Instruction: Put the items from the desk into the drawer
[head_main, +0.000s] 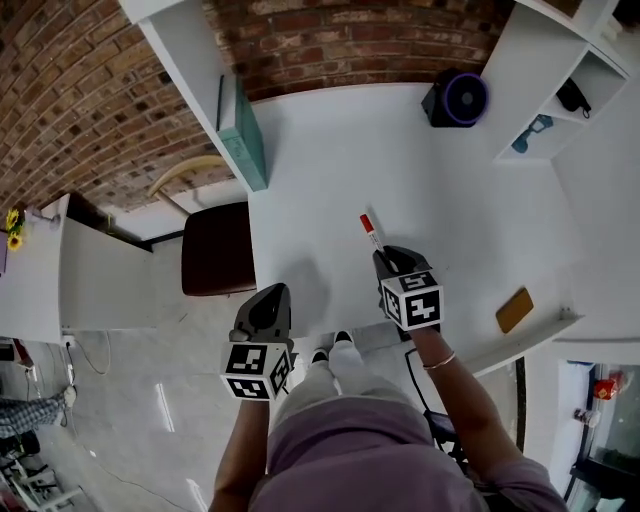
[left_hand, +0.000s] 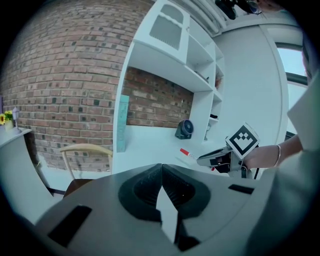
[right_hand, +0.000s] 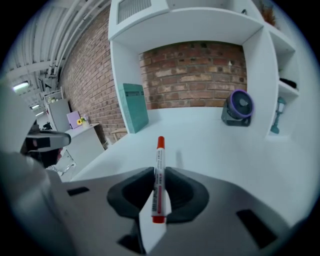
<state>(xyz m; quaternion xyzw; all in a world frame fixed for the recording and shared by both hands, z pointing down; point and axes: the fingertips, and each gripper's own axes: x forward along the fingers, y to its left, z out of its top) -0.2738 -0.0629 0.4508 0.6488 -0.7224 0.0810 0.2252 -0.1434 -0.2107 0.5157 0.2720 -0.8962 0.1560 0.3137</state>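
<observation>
Right gripper view: the right gripper (right_hand: 159, 172) grasps a red-capped marker (right_hand: 159, 155) over the desk (right_hand: 225, 150). Left gripper (left_hand: 161, 172) clenched, apparently on nothing.

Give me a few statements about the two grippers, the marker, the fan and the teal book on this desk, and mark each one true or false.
The right gripper holds a red-capped marker. True.
The left gripper has its jaws wide apart. False: they are together, on nothing.
The fan stands at the back of the desk, by the brick wall. True.
The teal book lies flat mid-desk. False: it stands upright against the shelf side at the desk's left.
</observation>
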